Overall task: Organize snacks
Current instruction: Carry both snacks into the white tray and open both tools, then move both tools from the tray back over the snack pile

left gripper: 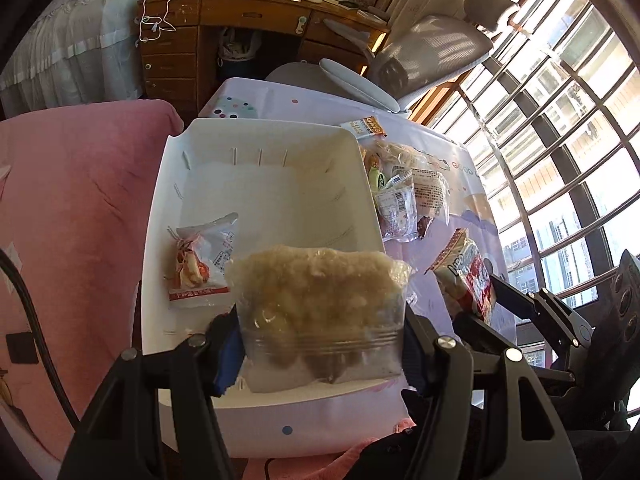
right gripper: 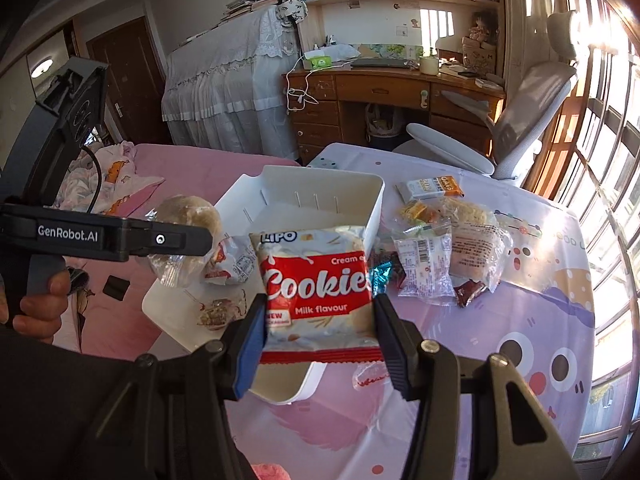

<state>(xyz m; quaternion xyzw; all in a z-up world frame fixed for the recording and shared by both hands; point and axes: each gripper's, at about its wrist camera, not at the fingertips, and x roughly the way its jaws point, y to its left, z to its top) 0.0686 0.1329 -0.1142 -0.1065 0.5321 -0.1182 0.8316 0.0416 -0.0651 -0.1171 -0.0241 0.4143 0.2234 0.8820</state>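
Note:
My left gripper (left gripper: 320, 344) is shut on a clear bag of pale puffed snack (left gripper: 320, 292), which hangs over the near side of a white plastic bin (left gripper: 276, 126). A small red-and-white packet (left gripper: 200, 264) lies in the bin at its left. My right gripper (right gripper: 320, 320) is shut on a red-and-white Lipo cookie pack (right gripper: 316, 284), just in front of the bin (right gripper: 372, 204). In the right wrist view the clear bag (right gripper: 188, 216) shows at the left, over the bin's left side. The left wrist view has the cookie pack (left gripper: 466, 276) to the right of the bin.
Several loose snack packets (right gripper: 440, 248) and an oat bar (right gripper: 432, 188) lie on the cartoon tablecloth (right gripper: 520, 320) right of the bin. A pink bed (left gripper: 80, 200) borders the table on the left. A grey office chair (right gripper: 520, 120) and a wooden desk (right gripper: 380, 88) stand behind.

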